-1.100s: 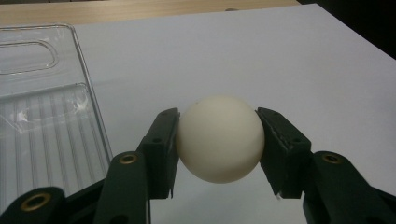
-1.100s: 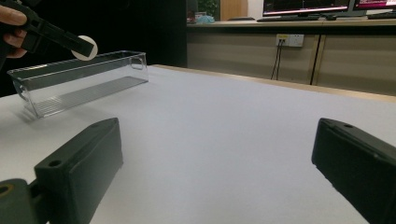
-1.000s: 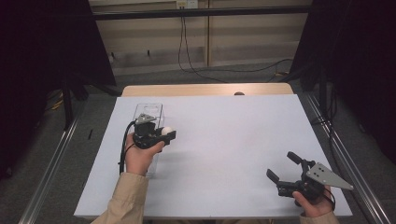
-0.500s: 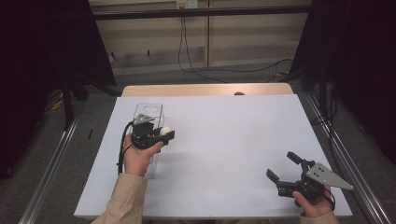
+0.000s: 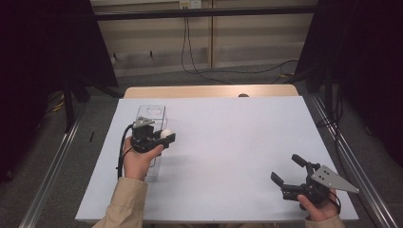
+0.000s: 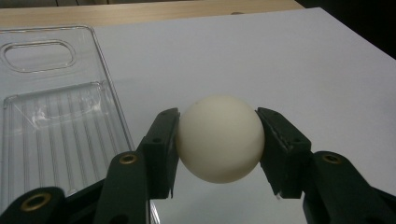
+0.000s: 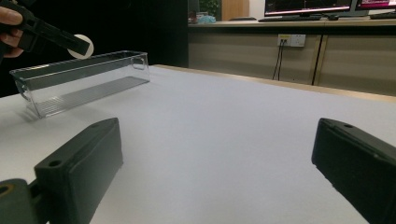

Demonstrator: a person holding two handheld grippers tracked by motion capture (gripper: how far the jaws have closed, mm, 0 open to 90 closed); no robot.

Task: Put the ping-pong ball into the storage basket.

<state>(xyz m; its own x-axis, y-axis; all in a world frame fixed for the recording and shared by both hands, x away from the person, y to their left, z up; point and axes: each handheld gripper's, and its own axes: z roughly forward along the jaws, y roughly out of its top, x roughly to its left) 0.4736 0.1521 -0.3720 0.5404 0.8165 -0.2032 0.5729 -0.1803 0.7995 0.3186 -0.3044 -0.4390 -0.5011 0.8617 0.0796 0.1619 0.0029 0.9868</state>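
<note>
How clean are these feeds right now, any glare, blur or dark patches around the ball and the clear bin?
High view: both sides black, the white table evenly lit, the clear bin faint against it. Left gripper view: ball sharp, soft sheen, its reflection on the bin's rim below; left tool crisp. Right gripper view: right tool near jaws blurred, bin readable, background dark at left.

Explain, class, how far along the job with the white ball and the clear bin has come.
Done: the left gripper is shut on the white ball and holds it above the white table.
In hand: the ball hangs beside the clear bin, not inside it.
Left: probably setting it in the bin. The right gripper rests open, apart.
</note>
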